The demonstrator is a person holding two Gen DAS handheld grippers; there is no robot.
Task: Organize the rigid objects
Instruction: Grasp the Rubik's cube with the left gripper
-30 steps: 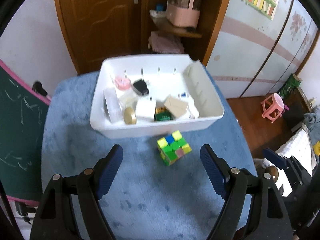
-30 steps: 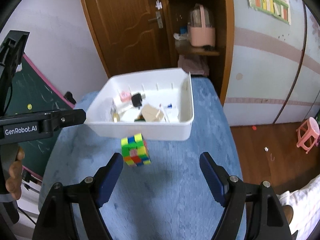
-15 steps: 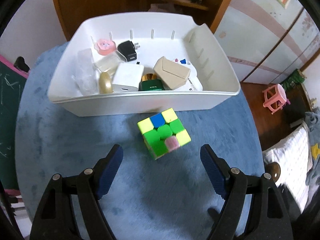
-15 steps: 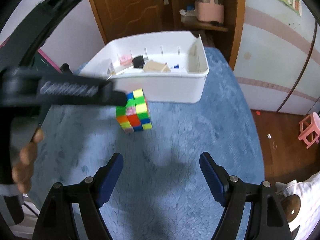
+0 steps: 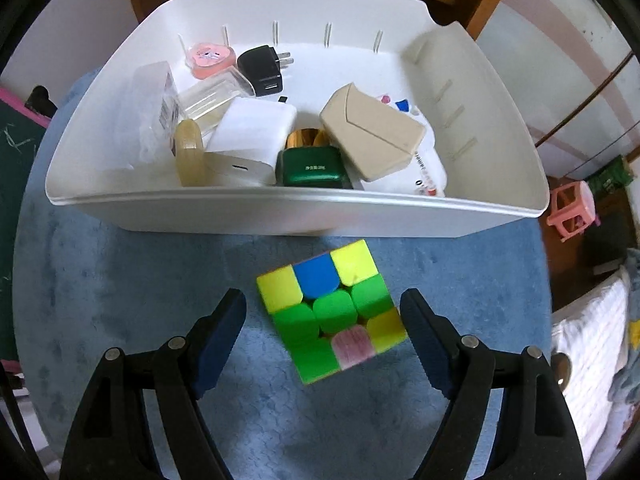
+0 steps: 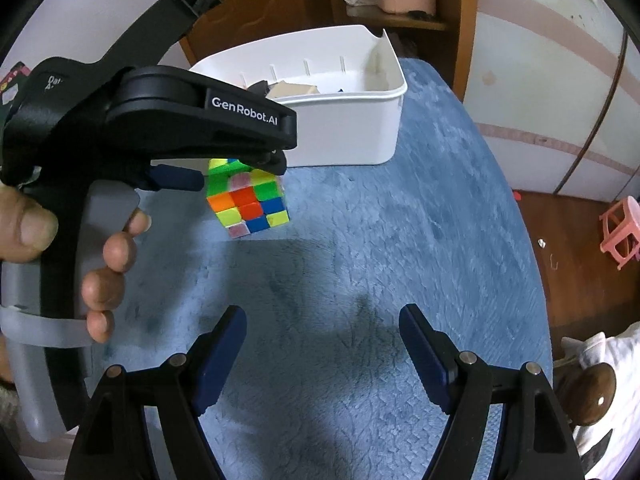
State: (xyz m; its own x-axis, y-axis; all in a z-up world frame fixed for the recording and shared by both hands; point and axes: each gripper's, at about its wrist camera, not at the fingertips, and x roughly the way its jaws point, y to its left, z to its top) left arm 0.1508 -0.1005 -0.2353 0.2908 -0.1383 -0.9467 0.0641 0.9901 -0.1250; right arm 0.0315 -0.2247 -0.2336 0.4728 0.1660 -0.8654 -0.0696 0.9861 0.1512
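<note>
A multicoloured puzzle cube lies on the blue plush cloth, just in front of a white bin. My left gripper points steeply down over the cube, one finger on each side of it. Its jaws are closing, and small gaps still show at both pads. In the right wrist view a hand holds that left gripper over the cube. My right gripper hangs open above bare cloth, nearer than the cube, with nothing between its fingers.
The bin holds a white charger, a green box, a beige case, a black plug and clear boxes. A pink stool stands on the floor past the table's right edge.
My left gripper has come down and forward, so the cube now sits between its fingers. The right gripper has sunk toward the cloth, and the left gripper has moved into its view.
</note>
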